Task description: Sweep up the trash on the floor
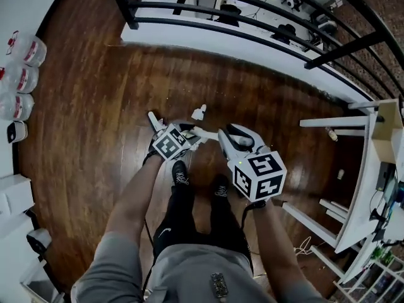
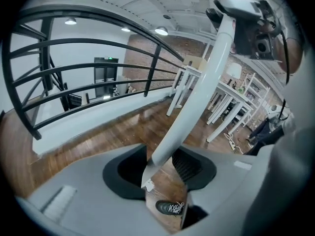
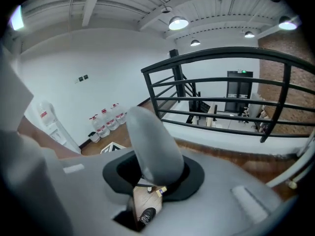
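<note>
Two grippers on one white handle (image 2: 197,97) above the wooden floor (image 1: 95,118).
The left gripper (image 2: 160,168) has its jaws wide, closed on the handle's lower end. The right gripper (image 3: 152,173) has narrower jaws clamped on the handle's thick rounded top. A white scrap of trash (image 1: 199,112) lies on the floor just ahead of both.
</note>
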`<state>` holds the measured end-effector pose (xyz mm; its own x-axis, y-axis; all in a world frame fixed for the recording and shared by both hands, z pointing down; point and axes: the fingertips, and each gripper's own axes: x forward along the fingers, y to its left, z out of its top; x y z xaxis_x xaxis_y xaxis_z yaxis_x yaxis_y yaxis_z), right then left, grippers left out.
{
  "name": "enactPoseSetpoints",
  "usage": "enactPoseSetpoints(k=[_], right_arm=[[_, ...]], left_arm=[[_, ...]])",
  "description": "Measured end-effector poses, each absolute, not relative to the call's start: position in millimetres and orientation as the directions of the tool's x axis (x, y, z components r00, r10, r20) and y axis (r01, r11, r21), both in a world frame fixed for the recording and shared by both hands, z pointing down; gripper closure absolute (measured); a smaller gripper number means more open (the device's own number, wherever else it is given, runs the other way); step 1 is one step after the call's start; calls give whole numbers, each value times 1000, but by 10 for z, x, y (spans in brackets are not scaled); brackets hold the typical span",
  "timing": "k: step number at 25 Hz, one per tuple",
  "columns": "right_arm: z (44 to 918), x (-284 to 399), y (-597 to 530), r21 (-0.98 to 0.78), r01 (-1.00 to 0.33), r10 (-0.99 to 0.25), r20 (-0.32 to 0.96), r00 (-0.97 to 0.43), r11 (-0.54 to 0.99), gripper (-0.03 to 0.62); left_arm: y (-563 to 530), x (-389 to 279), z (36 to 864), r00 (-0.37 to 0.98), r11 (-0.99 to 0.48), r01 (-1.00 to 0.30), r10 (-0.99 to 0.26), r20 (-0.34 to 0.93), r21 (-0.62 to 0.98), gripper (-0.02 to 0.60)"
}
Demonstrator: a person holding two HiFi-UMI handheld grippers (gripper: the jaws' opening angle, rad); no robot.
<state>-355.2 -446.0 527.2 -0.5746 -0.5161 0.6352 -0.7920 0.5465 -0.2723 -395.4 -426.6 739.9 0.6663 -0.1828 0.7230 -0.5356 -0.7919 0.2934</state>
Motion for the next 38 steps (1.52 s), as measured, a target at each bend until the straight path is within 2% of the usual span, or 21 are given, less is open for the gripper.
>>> enactPoseSetpoints(k=[10, 17, 21, 27, 31, 38], right_arm=[[5263, -2598, -4387, -248, -892, -598, 670, -440, 378, 516], [5114, -2073, -4475, -317, -830, -576, 605, -550, 459, 516], [4661, -1783, -4656, -323, -772, -581, 517, -629, 547, 516], [3995, -1593, -5093, -256, -727, -615, 400, -679, 637, 516], [3881, -1741, -5368, -183, -702, -602, 398, -693, 688, 516], [4299, -2076, -5899, -118, -680, -556, 483, -676, 724, 517]], left_arm=[[-4171, -2981, 7369, 735, -854, -382, -49, 676, 354, 417], [-4227, -2539, 7220, 660, -843, -443, -78, 747, 304, 423], [-4419, -2273, 6815, 631, -830, -499, -150, 761, 250, 429], [-5110, -1975, 6244, 641, -825, -544, -291, 710, 153, 434], [-5569, -1925, 6157, 665, -782, -601, -376, 645, 165, 428], [-6070, -1937, 6588, 737, -741, -617, -428, 523, 263, 428]])
